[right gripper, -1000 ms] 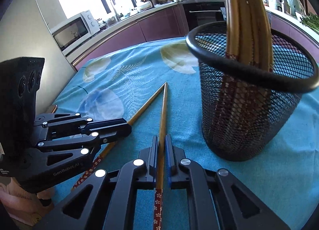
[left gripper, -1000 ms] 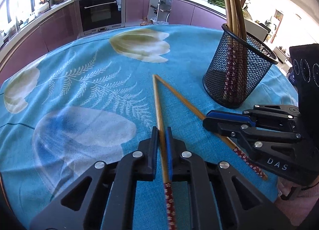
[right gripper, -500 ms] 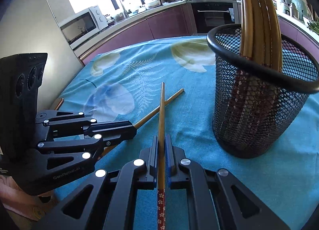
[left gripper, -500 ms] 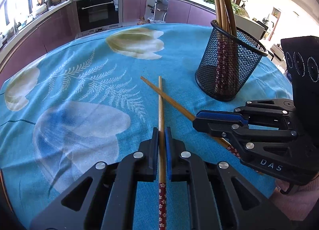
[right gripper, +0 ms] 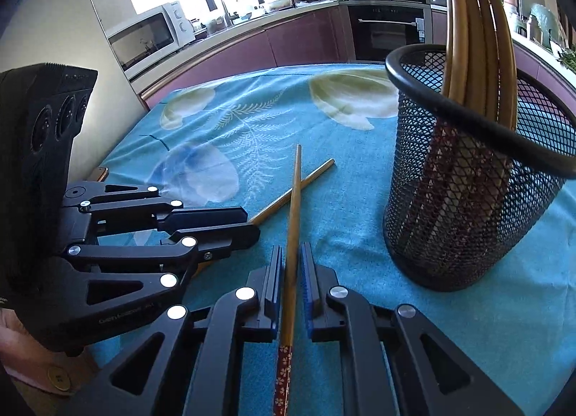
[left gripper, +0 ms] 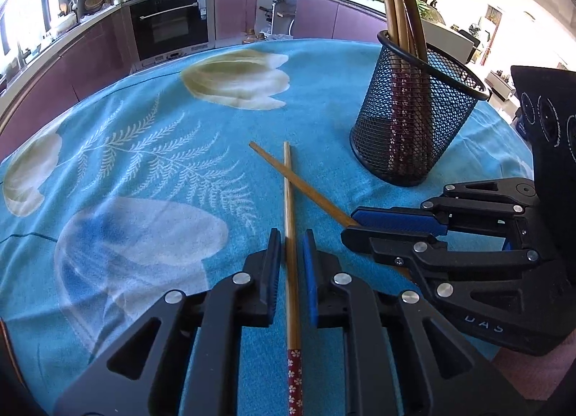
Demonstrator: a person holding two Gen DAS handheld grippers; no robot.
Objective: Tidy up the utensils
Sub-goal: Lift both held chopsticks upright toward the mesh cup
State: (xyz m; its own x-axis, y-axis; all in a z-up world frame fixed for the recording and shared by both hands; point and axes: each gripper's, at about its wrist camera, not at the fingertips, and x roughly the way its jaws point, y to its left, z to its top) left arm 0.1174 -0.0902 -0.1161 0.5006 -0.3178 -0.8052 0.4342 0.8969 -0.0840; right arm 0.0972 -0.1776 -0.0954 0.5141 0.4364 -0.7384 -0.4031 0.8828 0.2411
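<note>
Left wrist view had the left gripper (left gripper: 289, 239) straddling one bamboo chopstick (left gripper: 291, 272) just above its red flowered handle end, the blue pads standing slightly clear of the wood on both sides: a slackened, released hold. The right gripper (right gripper: 291, 254) straddled the second chopstick (right gripper: 293, 236) at the same spot, also with a sliver of daylight beside each pad. Both sticks lay on the blue tablecloth (left gripper: 144, 164), near the viewer, with the black mesh holder (left gripper: 406, 135) just beyond them to the right, already holding several chopsticks (left gripper: 399, 1).

Each stick looked light, stiff and smooth, likely to roll or pivot in a loose pinch; the best hold seemed to be near the handle end, squarely across the shaft.

A second earlier the pads were pinched tight on the wood and the far tips met in a narrow V. Since then the jaws had just been opening, and the tips had swung past each other, so the sticks were crossed.
</note>
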